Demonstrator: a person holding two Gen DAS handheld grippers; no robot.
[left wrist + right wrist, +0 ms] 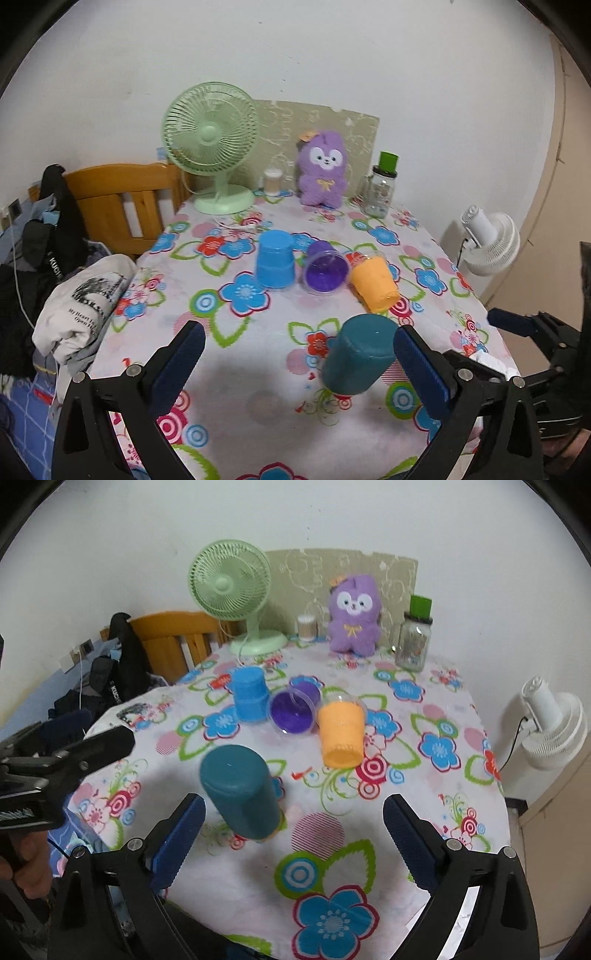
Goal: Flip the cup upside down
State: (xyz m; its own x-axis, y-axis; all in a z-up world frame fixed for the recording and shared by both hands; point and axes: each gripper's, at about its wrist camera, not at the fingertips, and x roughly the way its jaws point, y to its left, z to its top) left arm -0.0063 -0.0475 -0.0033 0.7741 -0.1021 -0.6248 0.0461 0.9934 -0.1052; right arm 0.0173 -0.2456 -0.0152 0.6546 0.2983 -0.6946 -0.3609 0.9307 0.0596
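Teal cup is standing inverted on the worktop, apparently released. Left gripper and right gripper fingers are gaping wide, holding nothing; 2 cups are lying sideways.

A white folded shirt at the table's left edge carries a dark print with the partly readable lines "My Heart Is" and "Open". White letters reading roughly "KUCH" run down a black garment beside it.
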